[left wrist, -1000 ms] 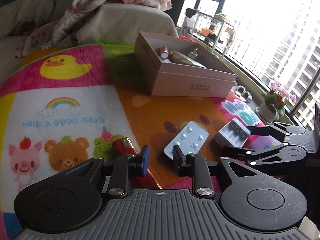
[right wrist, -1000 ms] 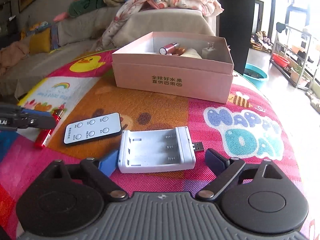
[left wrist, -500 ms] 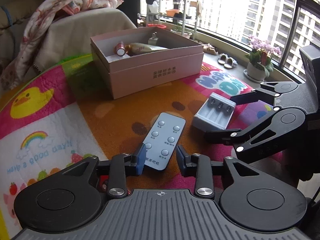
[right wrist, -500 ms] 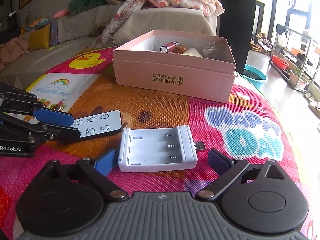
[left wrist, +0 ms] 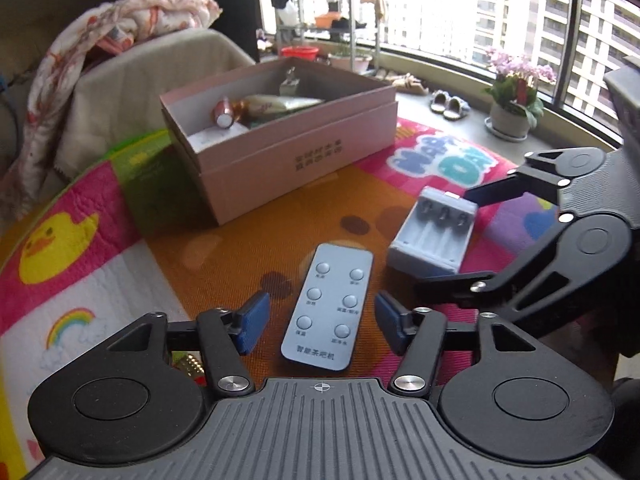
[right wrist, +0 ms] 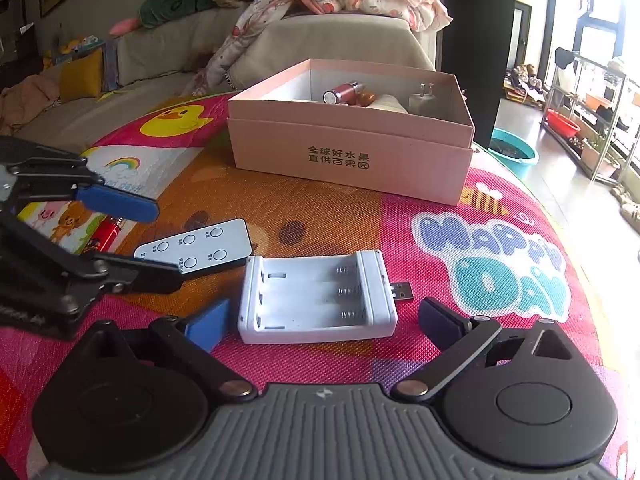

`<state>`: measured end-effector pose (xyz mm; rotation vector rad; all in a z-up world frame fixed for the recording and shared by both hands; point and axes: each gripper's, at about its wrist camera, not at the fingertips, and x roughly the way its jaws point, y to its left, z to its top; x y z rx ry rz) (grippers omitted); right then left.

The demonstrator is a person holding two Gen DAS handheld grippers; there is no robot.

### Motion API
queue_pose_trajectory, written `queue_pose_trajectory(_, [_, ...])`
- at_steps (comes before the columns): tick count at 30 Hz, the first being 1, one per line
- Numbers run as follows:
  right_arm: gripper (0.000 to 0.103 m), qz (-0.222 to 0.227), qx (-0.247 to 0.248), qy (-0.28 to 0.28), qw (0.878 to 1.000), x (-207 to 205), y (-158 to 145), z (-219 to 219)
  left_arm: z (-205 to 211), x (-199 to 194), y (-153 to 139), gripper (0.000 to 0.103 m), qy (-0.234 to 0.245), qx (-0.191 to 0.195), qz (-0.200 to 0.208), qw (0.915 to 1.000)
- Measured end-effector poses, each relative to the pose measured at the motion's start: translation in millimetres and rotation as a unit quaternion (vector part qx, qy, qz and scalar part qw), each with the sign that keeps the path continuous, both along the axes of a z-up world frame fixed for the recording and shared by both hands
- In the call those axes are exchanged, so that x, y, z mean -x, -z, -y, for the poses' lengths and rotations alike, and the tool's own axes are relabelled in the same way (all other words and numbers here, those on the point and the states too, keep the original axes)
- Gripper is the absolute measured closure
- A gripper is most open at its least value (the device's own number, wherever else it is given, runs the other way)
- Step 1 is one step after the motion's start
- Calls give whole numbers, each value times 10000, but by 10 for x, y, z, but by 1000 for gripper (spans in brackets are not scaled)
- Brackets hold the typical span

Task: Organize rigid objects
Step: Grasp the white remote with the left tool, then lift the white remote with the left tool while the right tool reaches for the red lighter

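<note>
**A:** Shifted since a second ago?

**B:** Over on the left gripper (left wrist: 320,314): swung away from the red lighter (right wrist: 106,231) and lined up on the remote control (left wrist: 328,308). Opening right now, with blue pads either side of the remote's near end, clear of both long edges and pinching nothing. As for the right gripper (right wrist: 326,320): parked where it was, spread wide around the white battery charger (right wrist: 316,300), with gaps on both sides and no grip.

**A:** And the task?

**B:** Looks partly done. Already in the pink box (right wrist: 352,160), toward the far edge of the play mat (right wrist: 400,216): a reddish metal cylinder (right wrist: 344,92), a white plug adapter (right wrist: 426,102) against the right wall, and a pale tube (left wrist: 280,102) lying between them. Hard to tell what else lies beneath. Plenty of room left inside, and no lid on.

**A:** Still out?

**B:** Three pieces, all flat on the mat. Remote in the orange middle patch, charger just beside it toward the near edge with its USB plug pointing at the "HAPPY DAY" lettering, lighter off toward the left edge by the cartoon animals. Probably two pickups about to start, one per hand, then the lighter last.
</note>
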<state>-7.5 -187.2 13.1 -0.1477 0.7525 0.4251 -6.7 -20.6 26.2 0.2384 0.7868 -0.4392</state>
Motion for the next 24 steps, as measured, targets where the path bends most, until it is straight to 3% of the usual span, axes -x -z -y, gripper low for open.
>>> queue_pose_trajectory(4, [2,-11,-13,-22,10000,3,-3,0,10,-113,77,39,-52,168,-44,9998])
queue_pose_trajectory(6, [1,-19,-14,-34,10000,2,-2,-3,28,-141,76,43,-40,207,-31,9998])
queue_pose_trajectory(8, [0,-30,-11,-49,10000,-2,0,-1,56,-133,72,57,52,203,15,9998])
queue_pose_trajectory(18, [0,-45,-1,-70,10000,-8,7,9,-44,-36,16,59,-74,455,-17,9989])
queue_pose_trajectory(21, [0,-125,19,-125,9998,-27,1,20,-235,104,-115,60,-336,667,212,9970])
queue_pose_trajectory(24, [0,-108,27,-155,9998,-26,2,21,-590,288,-227,60,-906,1076,401,9893])
